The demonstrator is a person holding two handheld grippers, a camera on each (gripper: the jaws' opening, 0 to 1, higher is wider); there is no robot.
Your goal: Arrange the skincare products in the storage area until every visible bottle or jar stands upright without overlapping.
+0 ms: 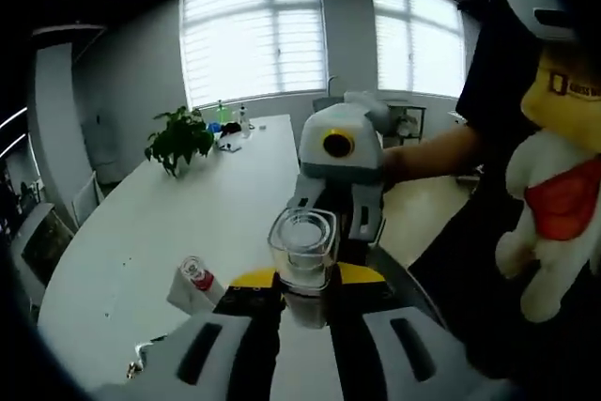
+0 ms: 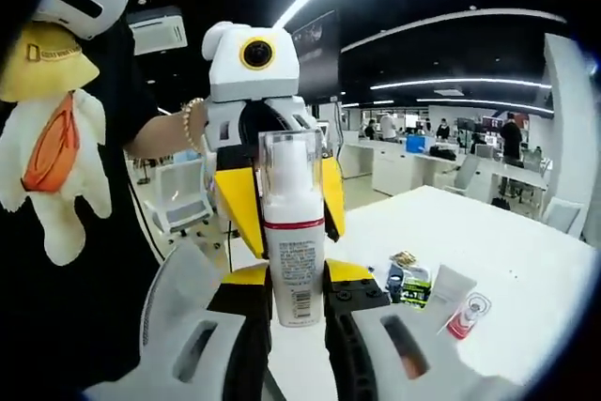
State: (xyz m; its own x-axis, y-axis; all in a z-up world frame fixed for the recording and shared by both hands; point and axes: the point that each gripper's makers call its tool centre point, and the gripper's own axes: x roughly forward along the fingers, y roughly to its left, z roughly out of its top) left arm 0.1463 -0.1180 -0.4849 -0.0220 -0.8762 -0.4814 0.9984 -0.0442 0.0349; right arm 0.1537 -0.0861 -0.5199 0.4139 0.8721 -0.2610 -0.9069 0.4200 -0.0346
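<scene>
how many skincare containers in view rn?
2, maybe more hidden: a pump bottle upright between both grippers, and a small red-banded tube lying on the white table.

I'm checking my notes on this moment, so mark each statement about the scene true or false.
1. The right gripper holds a bottle with a clear cap. True.
2. That bottle lies flat on the table. False: it is lifted, upright between the jaws.
3. A potted plant stands on the table. True.
4. A tube with a red cap stands on its cap. False: it lies on the table.
</scene>
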